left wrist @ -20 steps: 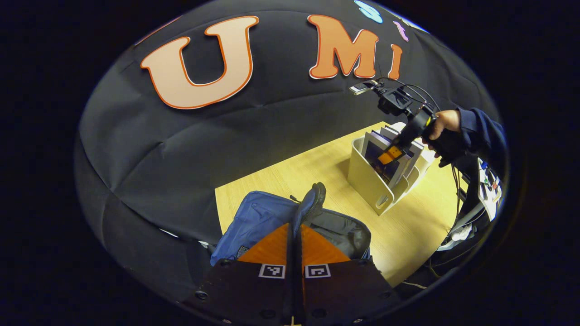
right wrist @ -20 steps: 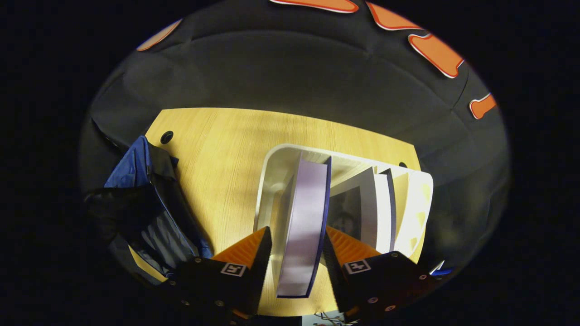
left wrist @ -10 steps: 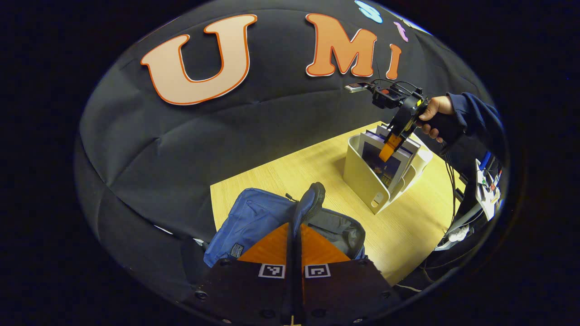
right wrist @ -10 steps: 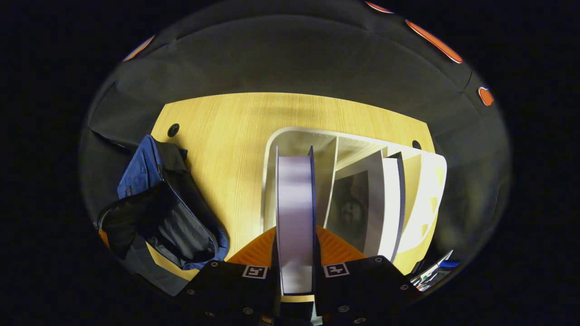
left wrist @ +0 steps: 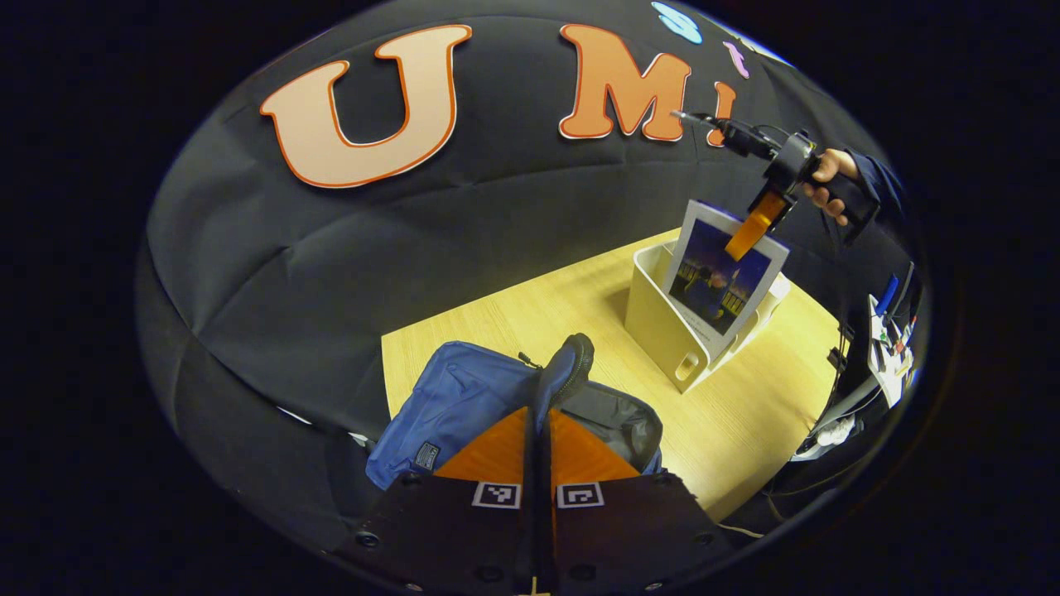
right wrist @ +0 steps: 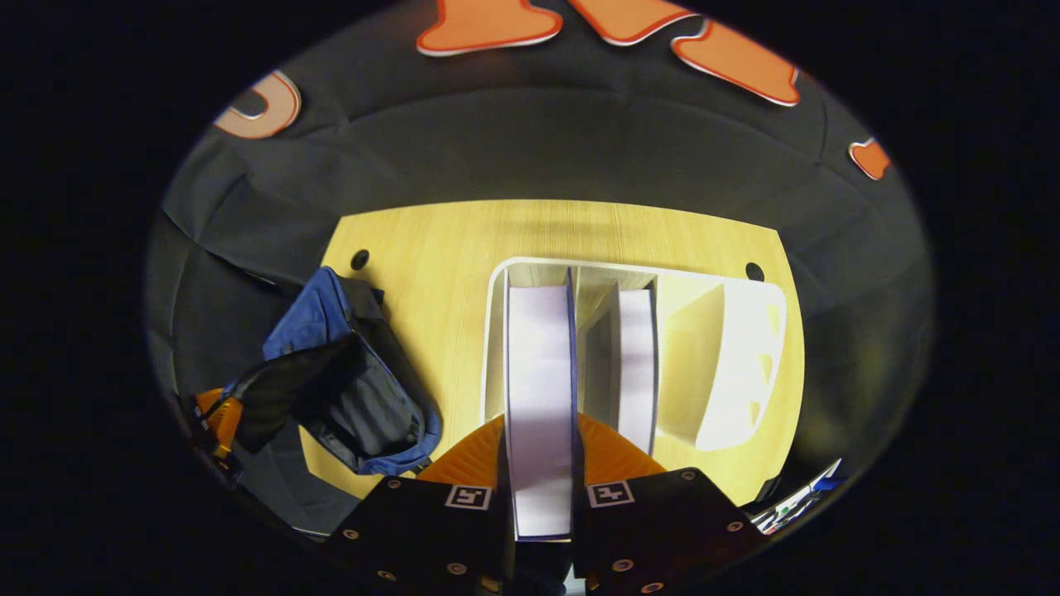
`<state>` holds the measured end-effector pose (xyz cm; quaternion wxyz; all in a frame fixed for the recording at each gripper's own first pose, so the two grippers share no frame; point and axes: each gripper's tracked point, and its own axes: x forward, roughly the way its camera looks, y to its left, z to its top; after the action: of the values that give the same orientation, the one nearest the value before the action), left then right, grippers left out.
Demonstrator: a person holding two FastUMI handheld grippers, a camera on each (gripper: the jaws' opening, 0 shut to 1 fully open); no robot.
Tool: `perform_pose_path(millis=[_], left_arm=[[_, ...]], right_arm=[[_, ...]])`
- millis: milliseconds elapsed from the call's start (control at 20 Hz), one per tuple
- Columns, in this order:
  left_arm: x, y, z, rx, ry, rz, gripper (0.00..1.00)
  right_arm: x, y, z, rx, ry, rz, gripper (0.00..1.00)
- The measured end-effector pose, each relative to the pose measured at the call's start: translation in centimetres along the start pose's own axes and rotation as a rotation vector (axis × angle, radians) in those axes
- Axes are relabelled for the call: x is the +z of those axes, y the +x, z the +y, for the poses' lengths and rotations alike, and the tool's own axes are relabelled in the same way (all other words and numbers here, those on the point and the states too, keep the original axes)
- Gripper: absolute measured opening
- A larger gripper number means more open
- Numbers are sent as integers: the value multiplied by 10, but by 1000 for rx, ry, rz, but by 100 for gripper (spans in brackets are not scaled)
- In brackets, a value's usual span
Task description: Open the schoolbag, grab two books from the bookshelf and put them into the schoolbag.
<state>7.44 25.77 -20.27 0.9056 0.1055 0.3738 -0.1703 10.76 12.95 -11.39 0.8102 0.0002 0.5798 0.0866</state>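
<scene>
Above white plastic bookshelf (left wrist: 662, 331): right gripper (right wrist: 540, 463) clamped on purple-covered book (right wrist: 538, 389).
Left gripper (left wrist: 538, 447) pinching blue fabric schoolbag (left wrist: 464, 397) rim, holding it open.

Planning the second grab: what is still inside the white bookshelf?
In the right gripper view, the bookshelf holds one more upright book in its middle slot; the far slot looks bare. The held book, clamped by the right gripper, covers the first slot's floor.
</scene>
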Motion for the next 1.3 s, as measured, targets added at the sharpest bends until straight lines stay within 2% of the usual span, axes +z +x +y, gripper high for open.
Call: perform_pose_path(millis=[150, 350, 450, 550, 800, 950, 1050, 1300], left_arm=[[0, -1, 0, 4, 1, 2, 2], [0, -1, -1, 13, -5, 5, 2], [1, -1, -2, 16, -9, 6, 1], [0, -1, -4, 22, -14, 9, 2], [1, -4, -6, 42, -16, 19, 2], [2, -2, -7, 49, -34, 19, 2], [0, -2, -10, 51, -52, 18, 2], [3, -2, -6, 93, -102, 1, 2]], right_arm=[[7, -37, -10, 34, 33, -81, 27], [9, -90, -11, 118, 80, -195, 27], [9, -104, -10, 153, 90, -240, 27], [1, -113, 4, 220, 69, -260, 27], [-17, -109, 24, 266, 48, -294, 27], [-24, -105, 51, 349, 64, -305, 27], [-30, -96, 68, 395, 75, -295, 27], [-65, -64, 99, 446, 91, -226, 27]])
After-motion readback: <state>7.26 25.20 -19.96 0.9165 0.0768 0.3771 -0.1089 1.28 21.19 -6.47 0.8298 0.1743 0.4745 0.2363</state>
